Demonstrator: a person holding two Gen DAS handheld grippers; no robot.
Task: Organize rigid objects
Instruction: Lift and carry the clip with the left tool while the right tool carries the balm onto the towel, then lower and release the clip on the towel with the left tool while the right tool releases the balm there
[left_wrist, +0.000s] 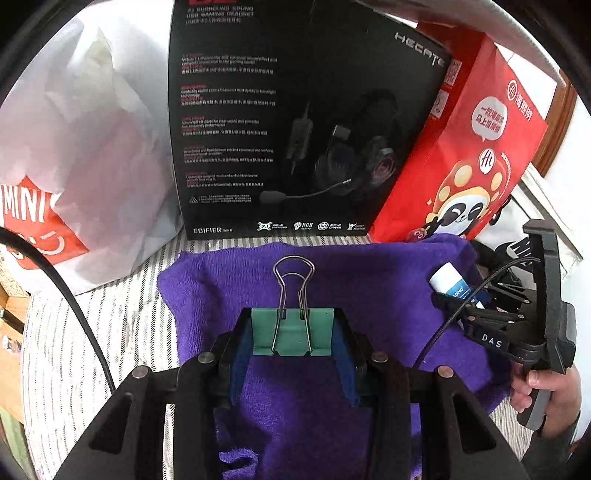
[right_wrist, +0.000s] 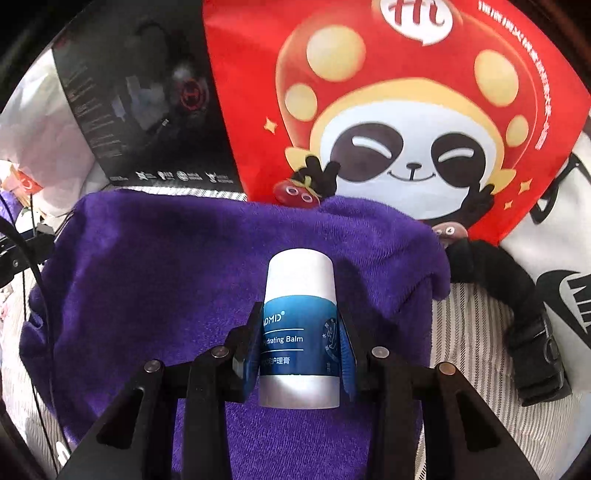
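My left gripper (left_wrist: 292, 325) is shut on a green binder clip (left_wrist: 291, 332) with silver wire handles, held over a purple towel (left_wrist: 369, 295). My right gripper (right_wrist: 300, 325) is shut on a white and blue hydrating balm tube (right_wrist: 300, 328), also over the purple towel (right_wrist: 166, 266). In the left wrist view the right gripper (left_wrist: 458, 299) is at the towel's right edge with the balm tube (left_wrist: 448, 278) sticking out of its jaws.
A black headset box (left_wrist: 288, 122), a red panda paper bag (left_wrist: 461, 158) and a white plastic bag (left_wrist: 81, 166) stand behind the towel. A black strap with buckle (right_wrist: 517, 314) lies on the striped cloth (right_wrist: 469, 332) at right. A black cable (left_wrist: 66, 291) crosses left.
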